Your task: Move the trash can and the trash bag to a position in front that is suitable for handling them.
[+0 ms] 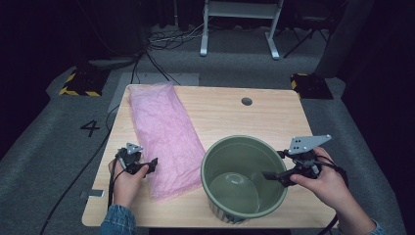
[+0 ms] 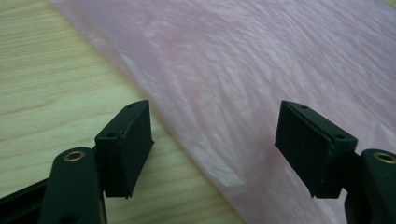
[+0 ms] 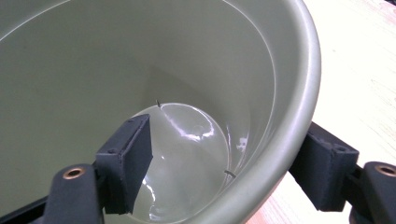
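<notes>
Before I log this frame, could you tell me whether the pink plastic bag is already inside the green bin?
No, the pink plastic bag lies flat on the table left of the green bin, whose inside holds nothing.

The green bucket (image 1: 244, 178) stands tall at the near right of the table (image 1: 274, 115), its wall blocking any level pass there; its mouth is open from above. The right gripper (image 1: 270, 175) already straddles the rim, 1 jaw inside, 1 outside. The pink plastic sheet (image 1: 164, 134) lies flat down the left, no barrier. The far right tabletop is bare, save 1 small hole (image 1: 246, 101).
</notes>
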### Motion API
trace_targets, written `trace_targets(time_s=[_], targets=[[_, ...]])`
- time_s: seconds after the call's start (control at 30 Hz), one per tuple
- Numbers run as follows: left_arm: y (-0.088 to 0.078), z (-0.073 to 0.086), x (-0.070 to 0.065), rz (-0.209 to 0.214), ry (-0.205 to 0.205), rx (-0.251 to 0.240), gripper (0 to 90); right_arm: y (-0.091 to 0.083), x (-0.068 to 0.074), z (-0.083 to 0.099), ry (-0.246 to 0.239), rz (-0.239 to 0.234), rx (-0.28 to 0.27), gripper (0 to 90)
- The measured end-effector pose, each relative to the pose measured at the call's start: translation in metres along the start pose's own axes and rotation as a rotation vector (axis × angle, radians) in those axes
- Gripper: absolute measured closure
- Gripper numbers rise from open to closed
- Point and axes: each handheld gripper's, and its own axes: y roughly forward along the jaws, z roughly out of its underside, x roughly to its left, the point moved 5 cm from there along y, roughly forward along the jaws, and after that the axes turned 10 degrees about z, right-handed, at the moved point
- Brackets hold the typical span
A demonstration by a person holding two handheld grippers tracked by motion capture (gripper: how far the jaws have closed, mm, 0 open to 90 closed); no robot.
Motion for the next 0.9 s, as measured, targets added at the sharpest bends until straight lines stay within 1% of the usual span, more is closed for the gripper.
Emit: trace_targets(time_s=[0.07,0.1,0.2,0.23,0.27,0.3,0.33,0.37,0.4,0.43,0.47,0.5,0.53,0.57,0.6,0.63,0.7,0.73,0.77,0.83,0.87,0.9], targets=[[0.002,-0.003,0.005,-0.024,-0.009,0.012,27.2,0.0,0.0,0.0,-0.002,0.001,-0.002,26.5],[0.004,-0.004,0.007,-0.032,-0.008,0.015,27.2,0.0,0.0,0.0,-0.004,-0.001,-0.002,26.6],[0.008,-0.008,0.007,-0.041,0.0,0.022,26.8,0.0,0.0,0.0,-0.008,0.0,-0.004,26.7],[0.01,-0.008,0.006,-0.047,0.007,0.024,26.8,0.0,0.0,0.0,-0.008,-0.001,-0.003,26.7],[0.012,-0.008,0.003,-0.065,0.036,0.03,29.6,0.0,0.0,0.0,-0.009,0.0,-0.002,26.4],[0.012,-0.009,0.001,-0.065,0.047,0.029,33.2,0.0,0.0,0.0,-0.007,-0.001,-0.002,26.3],[0.012,-0.009,-0.001,-0.054,0.058,0.025,40.7,0.001,0.0,-0.001,-0.006,-0.002,-0.005,26.3],[0.012,-0.009,-0.001,-0.054,0.058,0.025,50.0,0.001,0.0,-0.001,-0.006,-0.002,-0.005,26.3],[0.01,-0.009,-0.003,-0.038,0.073,0.025,58.2,0.001,0.0,-0.001,-0.005,-0.003,-0.006,26.3],[0.01,-0.009,-0.003,-0.038,0.073,0.025,65.1,0.001,0.0,-0.001,-0.005,-0.003,-0.006,26.3],[0.009,-0.008,-0.003,-0.025,0.068,0.027,76.4,0.001,0.0,0.0,-0.001,0.0,-0.007,25.5],[0.006,-0.006,-0.003,0.039,0.036,0.031,83.9,0.001,-0.001,0.0,0.001,0.0,-0.01,25.1],[0.006,-0.006,-0.003,0.039,0.036,0.031,87.8,0.001,-0.001,0.0,0.001,0.0,-0.01,25.1],[0.003,-0.003,-0.002,0.088,0.01,0.024,89.2,0.001,-0.002,0.0,0.008,0.003,-0.015,24.8],[0.003,-0.003,-0.002,0.088,0.01,0.024,89.6,0.001,-0.002,0.0,0.008,0.003,-0.015,24.8],[0.001,-0.001,-0.001,0.093,0.013,0.01,89.6,0.001,-0.002,0.0,0.011,0.007,-0.017,24.8],[-0.006,-0.001,-0.002,0.117,0.009,-0.038,89.9,0.002,-0.005,-0.001,0.012,0.021,-0.02,25.1],[-0.015,-0.003,-0.003,0.153,-0.007,-0.112,89.9,0.002,-0.006,-0.001,0.015,0.029,-0.02,25.4],[-0.015,-0.003,-0.003,0.153,-0.007,-0.112,89.9,0.002,-0.007,-0.002,0.015,0.035,-0.022,25.5],[-0.028,-0.007,-0.004,0.181,-0.011,-0.183,89.9,0.002,-0.008,-0.002,0.018,0.042,-0.023,25.6],[-0.04,-0.011,-0.006,0.208,-0.001,-0.247,89.9,0.003,-0.009,-0.002,0.019,0.051,-0.026,26.1],[-0.046,-0.013,-0.008,0.221,0.014,-0.274,89.9,0.003,-0.009,-0.002,0.02,0.053,-0.027,26.7]])
